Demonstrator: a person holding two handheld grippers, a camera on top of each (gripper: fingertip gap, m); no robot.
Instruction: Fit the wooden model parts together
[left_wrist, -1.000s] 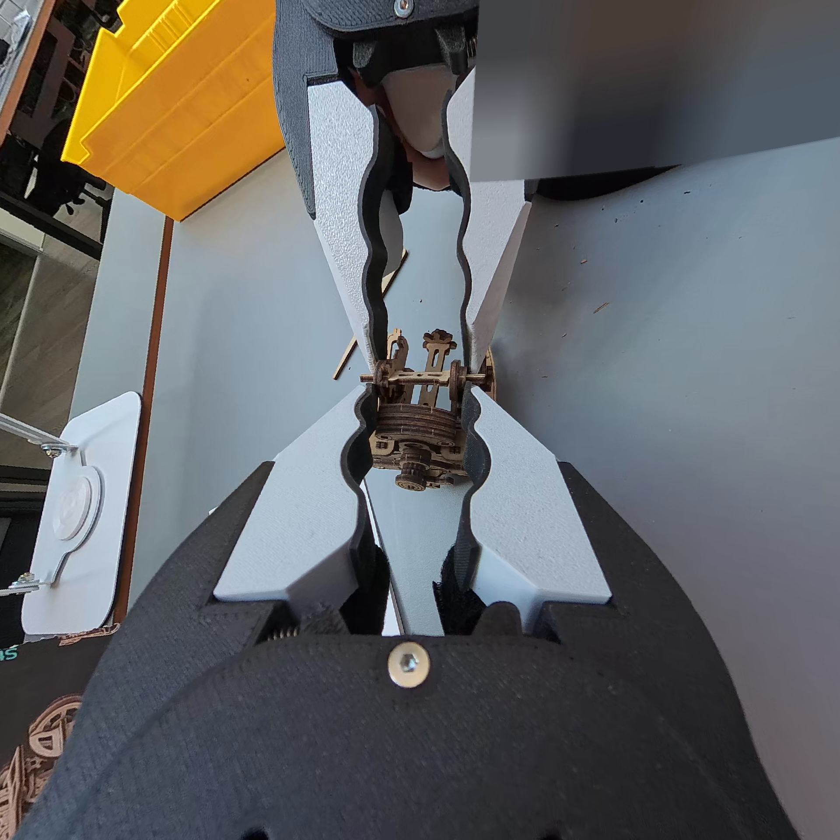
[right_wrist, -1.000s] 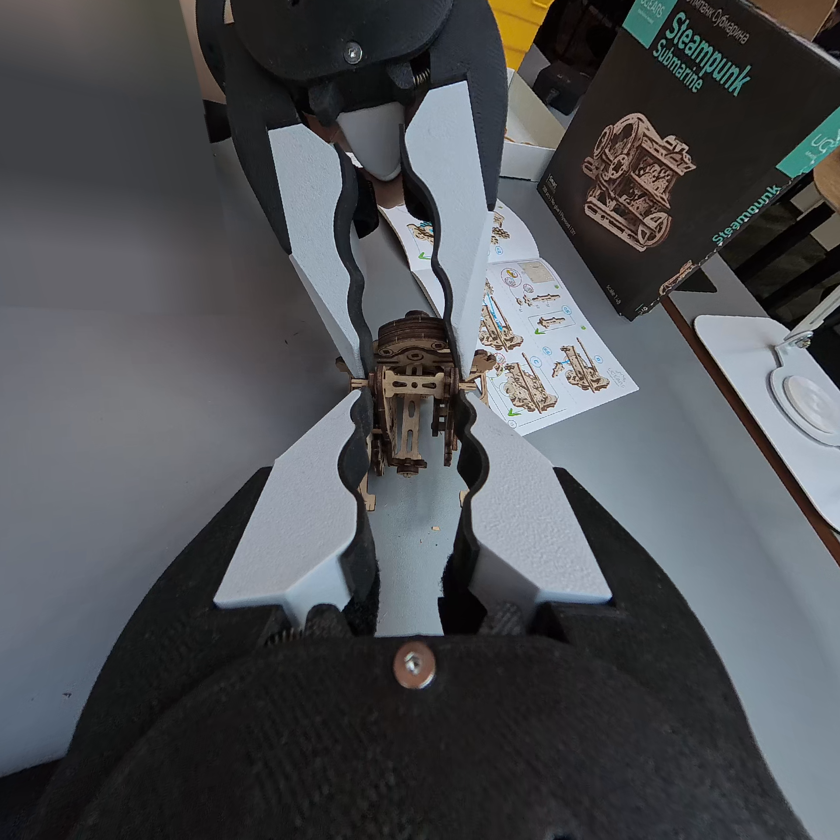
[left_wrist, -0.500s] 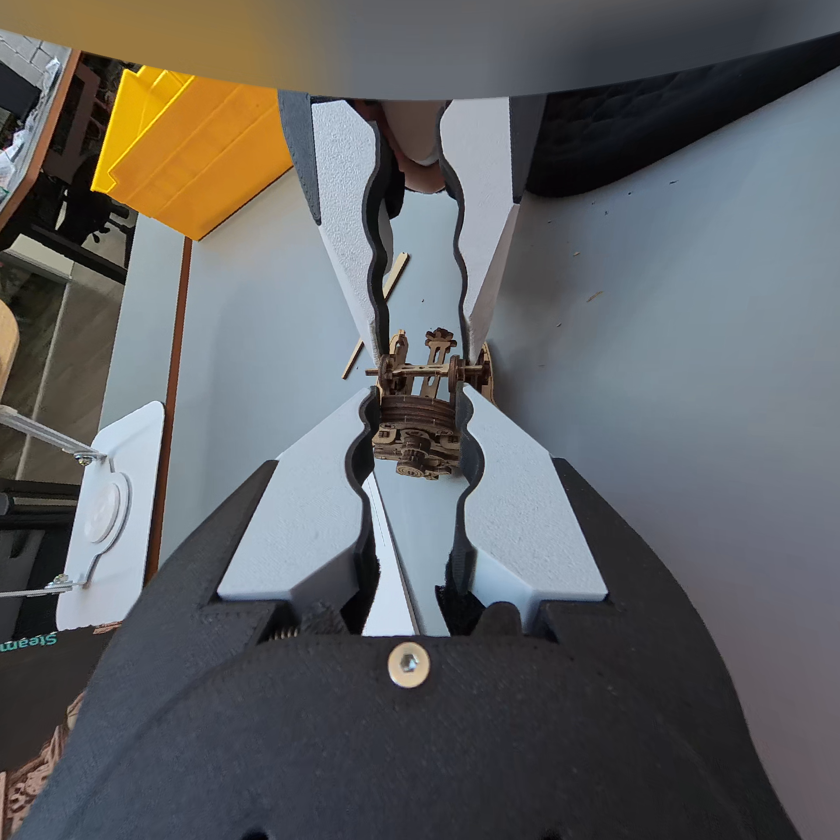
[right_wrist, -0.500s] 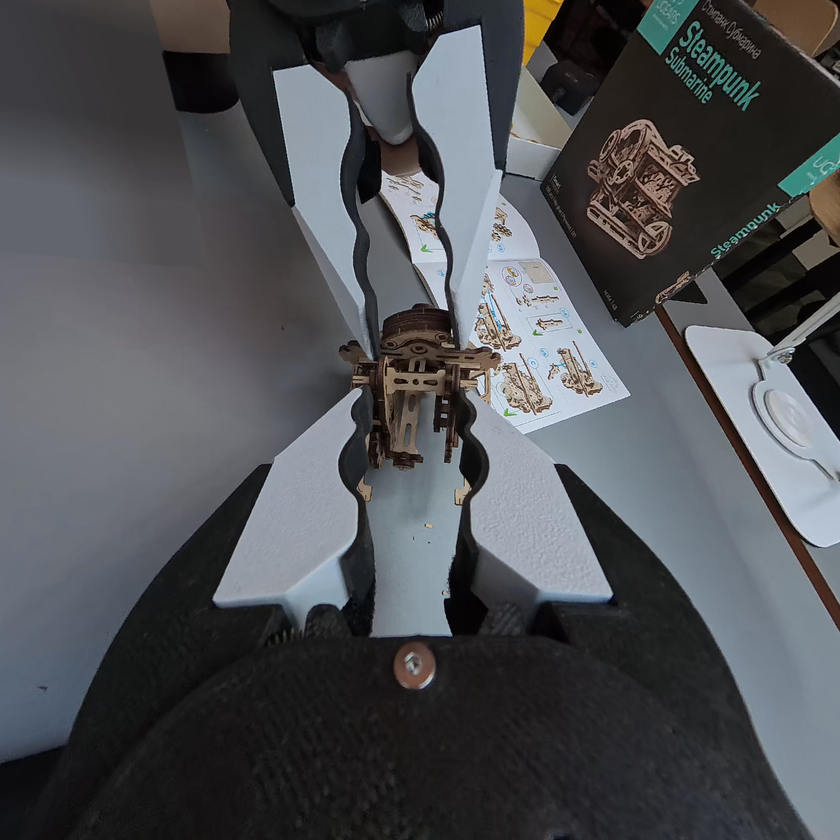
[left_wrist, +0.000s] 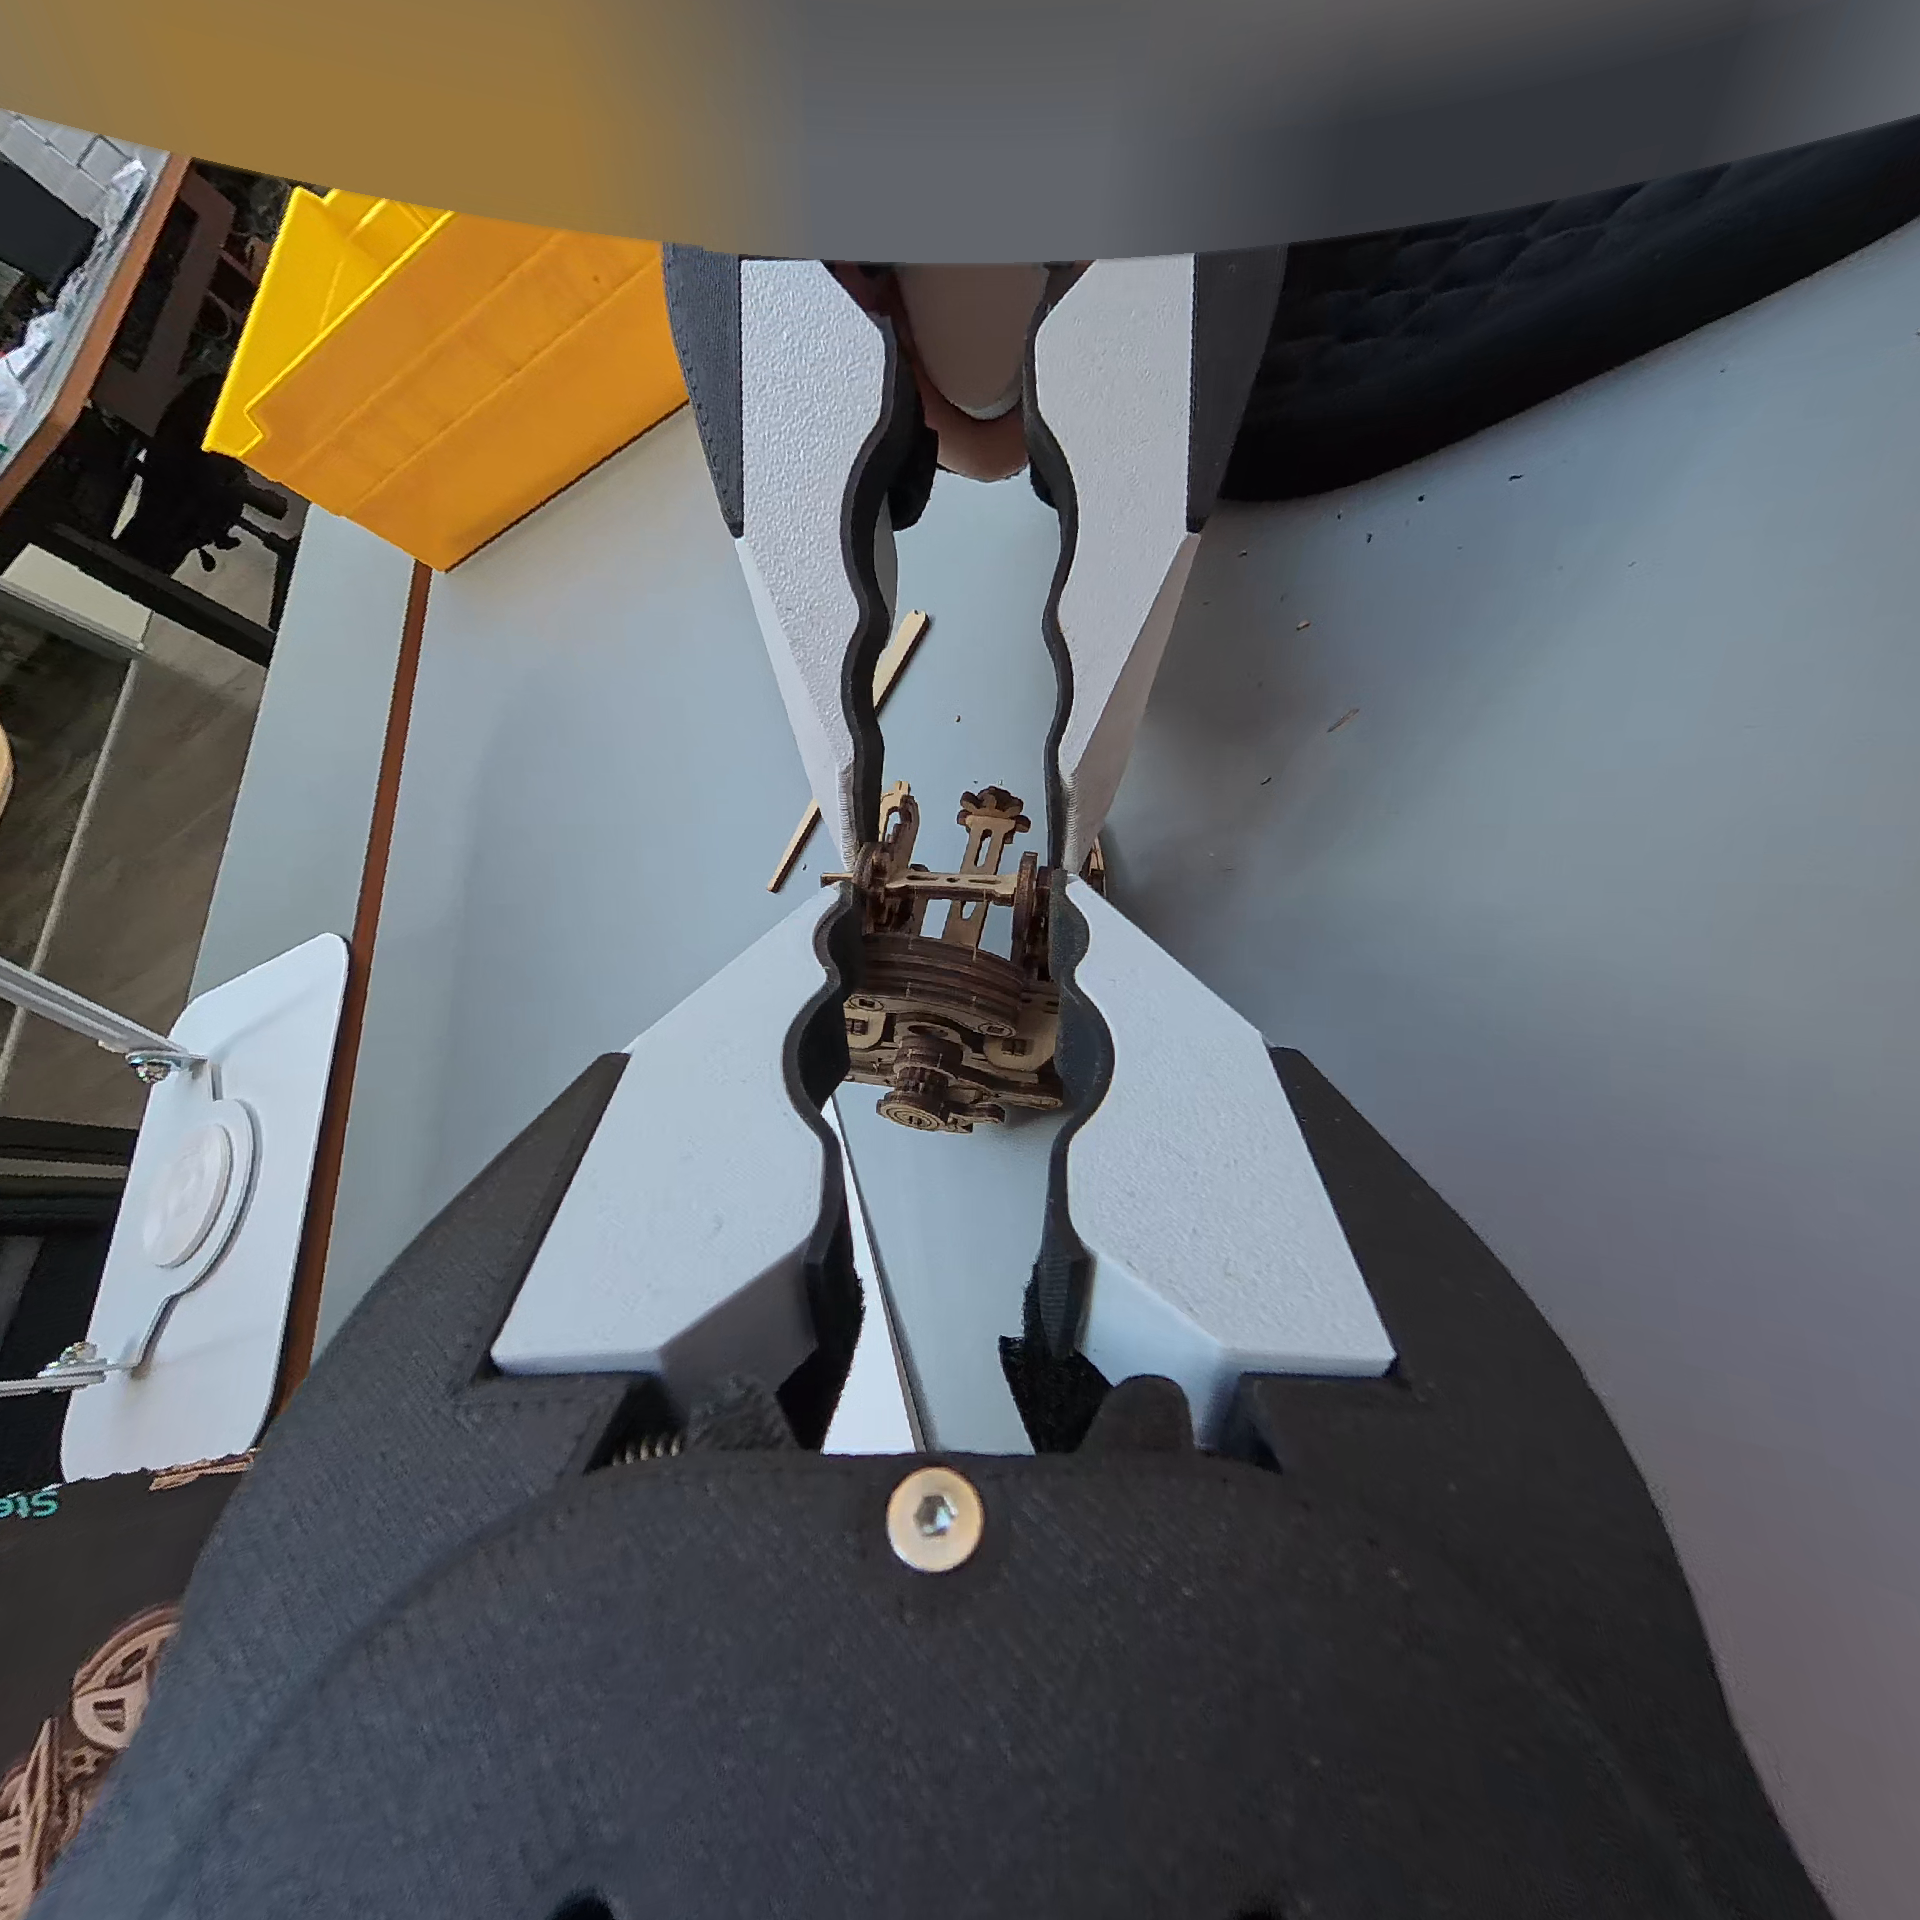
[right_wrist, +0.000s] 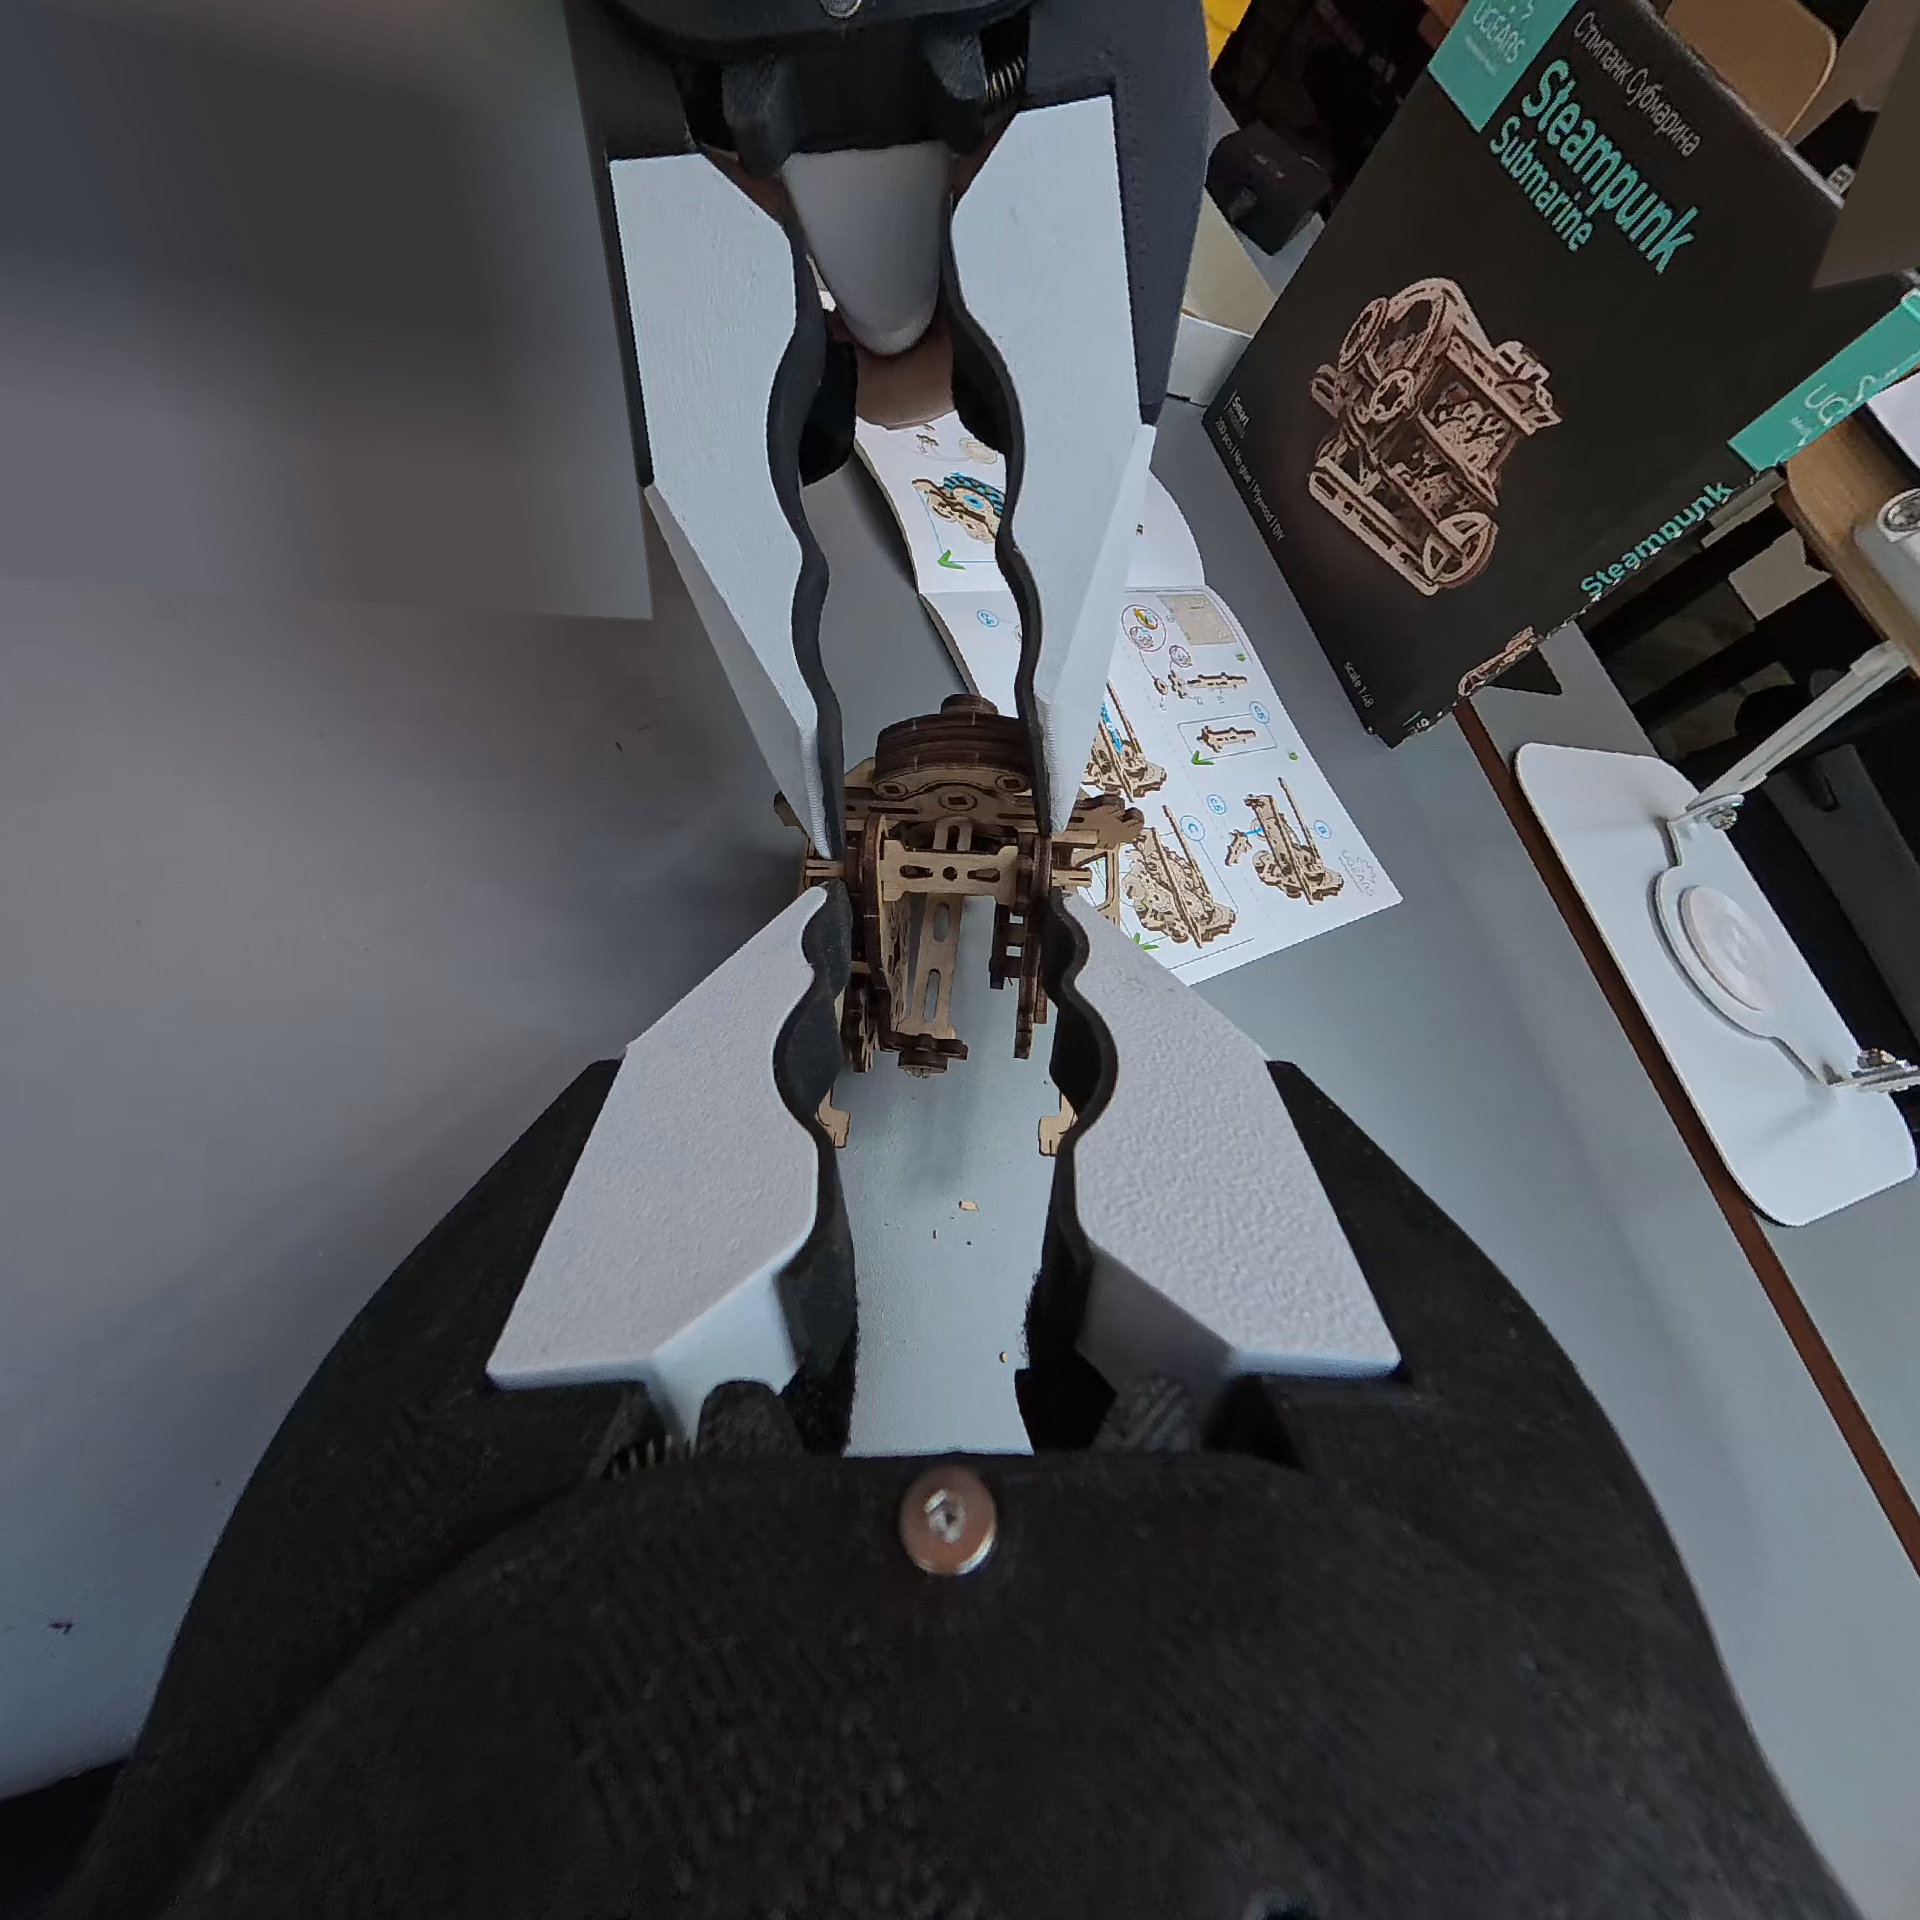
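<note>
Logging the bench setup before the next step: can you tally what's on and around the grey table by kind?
Hand-held gripper: 2, left, right
Wooden model: 1
Instruction sheet: 1
Dark kit box: 1
Yellow bin: 1
White lamp base: 1
Total: 7

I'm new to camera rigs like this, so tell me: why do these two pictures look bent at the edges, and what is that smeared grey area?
Left wrist view: wide-angle lens bows the table edge; smeared band along the top is masking added afterwards; wooden model sharp. Right wrist view: smooth grey patch at upper left is the same masking; instruction sheet crisp, light soft, no glare.
</note>
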